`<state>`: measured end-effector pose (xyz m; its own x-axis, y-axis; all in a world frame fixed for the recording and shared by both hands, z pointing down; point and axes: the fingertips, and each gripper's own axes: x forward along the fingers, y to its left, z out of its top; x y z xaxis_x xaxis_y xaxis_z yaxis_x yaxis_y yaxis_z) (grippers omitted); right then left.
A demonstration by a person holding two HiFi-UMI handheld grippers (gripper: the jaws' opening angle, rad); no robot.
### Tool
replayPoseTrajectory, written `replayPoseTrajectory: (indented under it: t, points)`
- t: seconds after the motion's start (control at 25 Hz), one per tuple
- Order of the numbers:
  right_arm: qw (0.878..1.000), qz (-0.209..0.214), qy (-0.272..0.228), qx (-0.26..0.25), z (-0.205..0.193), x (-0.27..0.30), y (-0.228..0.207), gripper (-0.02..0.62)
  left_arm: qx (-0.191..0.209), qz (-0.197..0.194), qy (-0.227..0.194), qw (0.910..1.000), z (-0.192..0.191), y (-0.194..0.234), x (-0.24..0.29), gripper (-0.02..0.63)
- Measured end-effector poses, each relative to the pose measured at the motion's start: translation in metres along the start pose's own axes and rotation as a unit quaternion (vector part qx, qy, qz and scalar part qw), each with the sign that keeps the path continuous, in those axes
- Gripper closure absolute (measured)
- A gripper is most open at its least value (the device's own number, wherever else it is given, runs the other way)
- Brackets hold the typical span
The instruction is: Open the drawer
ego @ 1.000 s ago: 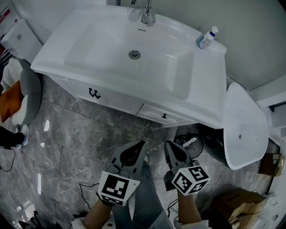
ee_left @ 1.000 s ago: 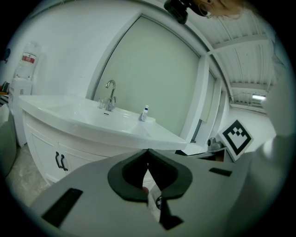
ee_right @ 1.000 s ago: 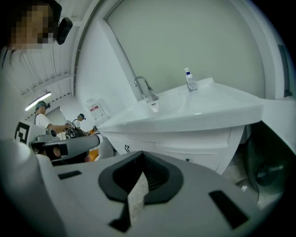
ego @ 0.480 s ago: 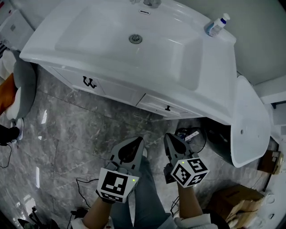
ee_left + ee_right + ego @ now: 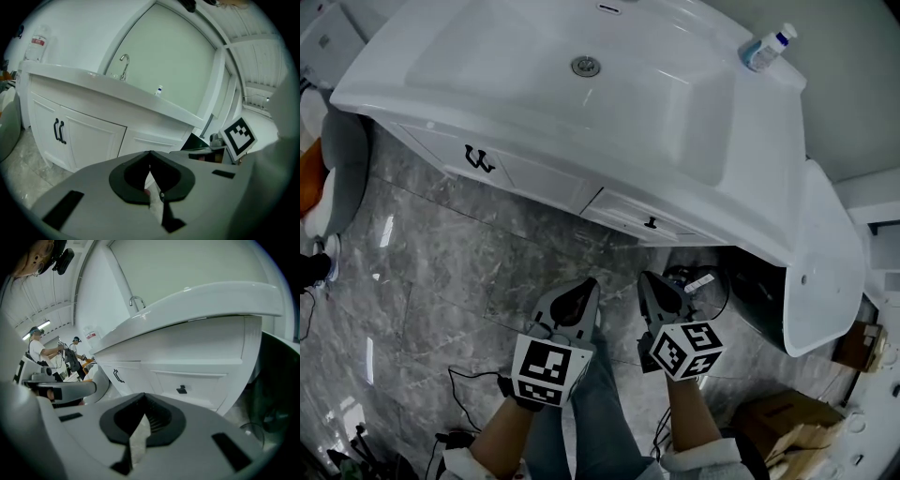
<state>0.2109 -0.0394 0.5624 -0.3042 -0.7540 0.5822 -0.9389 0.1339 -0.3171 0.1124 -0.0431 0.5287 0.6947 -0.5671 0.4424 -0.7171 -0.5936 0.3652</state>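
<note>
The drawer (image 5: 637,221) is a white front with a small black knob (image 5: 651,223), closed, under the right part of the white vanity (image 5: 534,89). In the right gripper view the drawer (image 5: 206,380) and its knob (image 5: 182,389) lie ahead, well apart from the jaws. My left gripper (image 5: 589,283) and right gripper (image 5: 643,277) hang side by side over the grey floor in front of the vanity. Both are shut, with nothing between the jaws. The left gripper (image 5: 150,153) faces the cabinet, and the right gripper (image 5: 143,396) faces the drawer.
Two cabinet doors with black handles (image 5: 478,159) stand left of the drawer. A bottle (image 5: 766,47) sits on the sink's right corner. A dark bin (image 5: 703,291) and a white oval lid (image 5: 820,262) stand right of the vanity. Cables (image 5: 459,384) lie on the floor, and people (image 5: 37,345) stand behind.
Both grippers have sunk lower in front of the vanity, staying side by side. The vanity has slid up in the head view. The jaws stayed shut.
</note>
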Motion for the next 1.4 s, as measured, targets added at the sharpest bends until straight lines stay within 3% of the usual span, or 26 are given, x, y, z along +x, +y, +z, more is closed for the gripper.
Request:
replayPoseTrajectory:
  t: [0.24, 0.68, 0.8, 1.16, 1.4]
  points:
    - [1.0, -0.001, 0.002, -0.022, -0.004, 0.011, -0.014, 0.586, -0.008, -0.008, 0.007, 0.9999, -0.015, -0.002, 0.017, 0.589]
    - [0.991, -0.033, 0.053, -0.115, -0.016, 0.045, -0.046, 0.58, -0.004, -0.004, 0.019, 0.9998, -0.023, -0.003, 0.025, 0.589]
    - [0.991, -0.041, 0.064, -0.113, -0.016, 0.055, -0.052, 0.528, -0.007, 0.002, 0.023, 0.9997, -0.027, 0.003, 0.023, 0.589]
    - [0.99, -0.072, 0.07, -0.094, -0.012, 0.079, -0.069, 0.449, -0.013, 0.024, 0.026, 0.9993, -0.033, 0.027, 0.016, 0.589]
    - [0.988, -0.115, 0.077, -0.065, -0.014, 0.09, -0.092, 0.437, -0.019, 0.036, 0.025, 0.9989, -0.034, 0.041, 0.013, 0.589]
